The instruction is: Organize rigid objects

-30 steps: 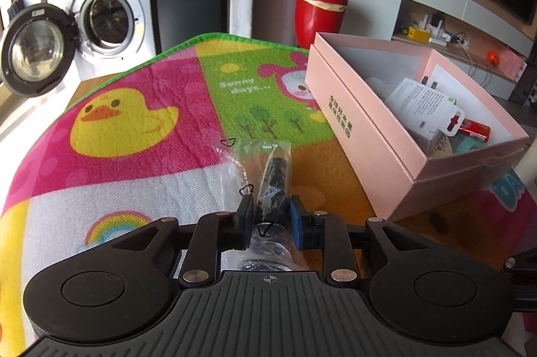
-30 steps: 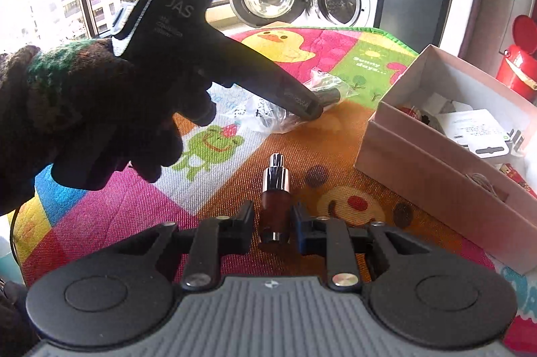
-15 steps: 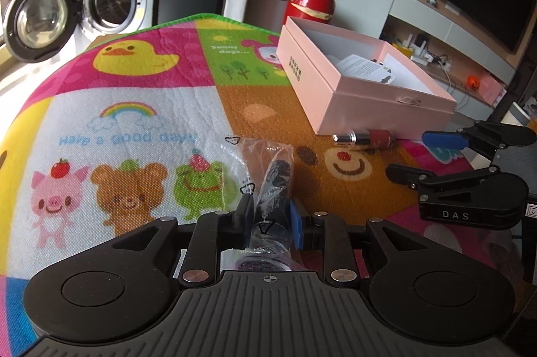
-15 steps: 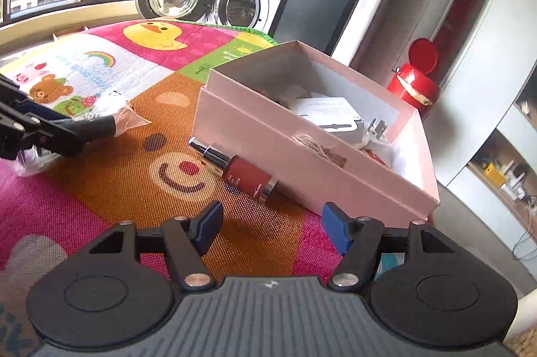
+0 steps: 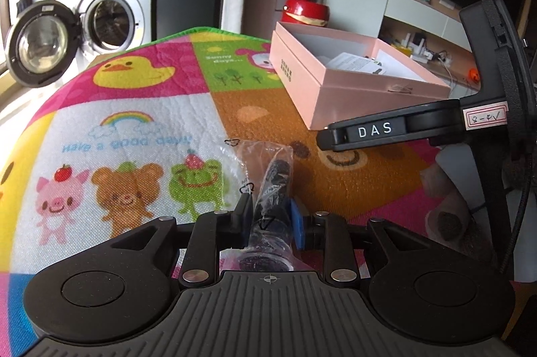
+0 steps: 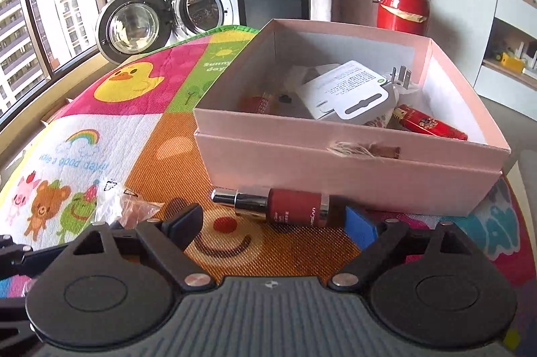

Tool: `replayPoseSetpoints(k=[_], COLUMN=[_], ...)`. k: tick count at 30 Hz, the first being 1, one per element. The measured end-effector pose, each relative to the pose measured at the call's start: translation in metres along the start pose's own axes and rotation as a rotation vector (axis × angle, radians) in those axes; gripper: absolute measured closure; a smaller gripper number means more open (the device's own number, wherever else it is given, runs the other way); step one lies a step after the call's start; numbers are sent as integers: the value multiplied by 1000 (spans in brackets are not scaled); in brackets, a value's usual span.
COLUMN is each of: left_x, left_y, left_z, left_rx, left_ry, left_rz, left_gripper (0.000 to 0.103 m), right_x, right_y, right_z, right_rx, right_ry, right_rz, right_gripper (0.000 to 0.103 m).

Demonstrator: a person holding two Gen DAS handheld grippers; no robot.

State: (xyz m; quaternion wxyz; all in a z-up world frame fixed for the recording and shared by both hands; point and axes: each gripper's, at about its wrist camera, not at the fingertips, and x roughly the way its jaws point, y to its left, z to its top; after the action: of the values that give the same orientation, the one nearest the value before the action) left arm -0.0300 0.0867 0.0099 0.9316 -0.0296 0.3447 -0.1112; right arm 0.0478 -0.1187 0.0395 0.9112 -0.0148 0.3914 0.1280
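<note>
Risk: bottle [image 6: 295, 210], a smooth cylinder lying on its side, may roll off along the box [image 6: 352, 175] wall if one pad nudges it first.

Item: red bottle, silver neck, just in front of the box.

My right claw [image 6: 273, 224]: jaws just opened wide, astride it, untouching.

My left claw [image 5: 270, 219]: clamped on bagged black piece [image 5: 273, 189].

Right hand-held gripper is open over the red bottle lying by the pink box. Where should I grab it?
Grip the red bottle across its red middle, coming down from above. It lies on its side along the pink box wall, silver cap to the left, so one finger should slip between bottle and box.
</note>
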Motion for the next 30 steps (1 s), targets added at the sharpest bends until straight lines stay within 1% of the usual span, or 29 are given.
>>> replayPoseSetpoints(k=[2, 4, 5, 6, 7, 10, 15, 19, 24, 27, 30], left_x=[0, -1, -1, -2, -3, -3, -3, -7, -14, -19, -26], left_y=[2, 5, 6, 5, 5, 2, -9, -14, -27, -34, -44], left_z=[0, 0, 0, 0, 1, 2, 0, -4, -10, -11, -6], left_rx=[-31, -41, -47, -47, -43, -3, 49, 80, 137, 150, 178], left_ry=[-5, -2, 2, 12, 21, 32, 19, 17, 30, 39, 21], left_rz=[-4, -15, -19, -23, -26, -24, 12, -38, -74, -121, -141], left_gripper=[75, 75, 75, 75, 75, 75, 77, 78, 79, 79, 80], right_x=[6, 9, 8, 7, 5, -3, -16, -35, -67, -88, -111], right_y=[7, 13, 14, 12, 11, 6, -7, -20, -40, -49, -56], right_z=[2, 0, -1, -2, -3, -5, -16, -27, -44, -49, -50], right_rx=[4, -15, -20, -25, -31, -68, -93, -115, -161, -189, -212], right_ry=[11, -1, -11, -17, -20, -20, -24, -20, -48, -85, -147], right_rz=[-20, -58, -60, -58, -55, -33, -24, 12, -5, -23, -40], right_gripper=[6, 7, 9, 16, 25, 26, 26, 26, 26, 26, 26])
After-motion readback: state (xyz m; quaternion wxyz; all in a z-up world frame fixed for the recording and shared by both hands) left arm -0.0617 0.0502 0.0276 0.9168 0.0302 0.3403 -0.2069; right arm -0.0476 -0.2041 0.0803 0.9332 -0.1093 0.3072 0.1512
